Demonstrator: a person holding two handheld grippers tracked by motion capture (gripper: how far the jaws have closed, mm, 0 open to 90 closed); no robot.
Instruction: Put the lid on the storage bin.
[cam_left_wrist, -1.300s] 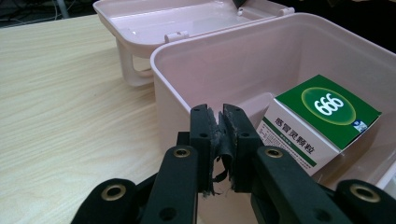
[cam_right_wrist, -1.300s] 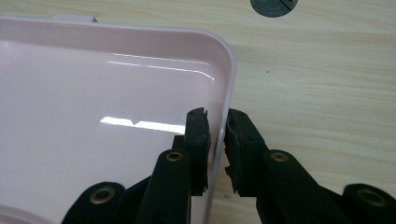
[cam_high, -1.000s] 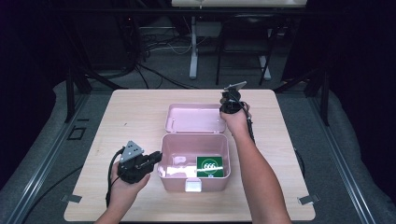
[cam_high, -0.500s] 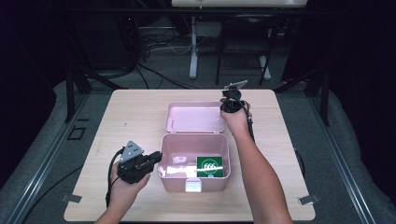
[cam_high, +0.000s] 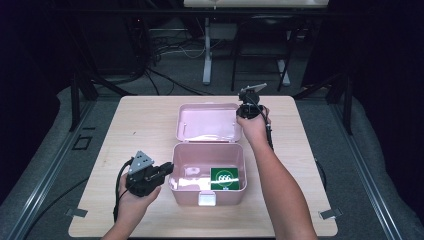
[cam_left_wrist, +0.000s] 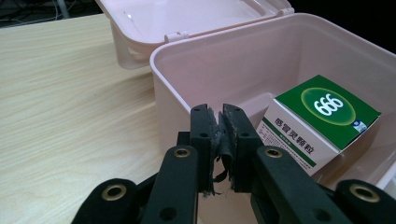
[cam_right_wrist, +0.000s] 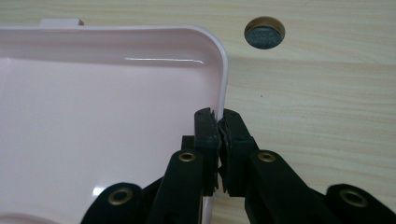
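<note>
**Box braced at one side, lid pinched at the other**

On the left, the left hand-held gripper (cam_high: 162, 171) rests at the left wall of the pink box (cam_high: 176, 172), its jaws clenched on that wall's rim. In the left gripper view the rim sits squeezed between the pads (cam_left_wrist: 204, 135). That grip likely anchors the box, so it will not slide on the worktop (cam_high: 140, 125) while the other hand works the lid.

The box stands in the middle of the worktop near the person, open. Inside, a green carton (cam_high: 223, 178) leans in the right part, its printed face up; the rest of the floor looks bare apart from a pale shape I cannot make out.

Behind the box the lid (cam_high: 207, 122) lies swung back, hollow side up. At its right edge the right hand-held gripper (cam_high: 246, 107) has just been closing, and in the right gripper view its pads (cam_right_wrist: 208, 135) now pinch the lid's thin rim near the corner. An edge hold there gives leverage about the hinge, which suits swinging the lid over to close it.
</note>
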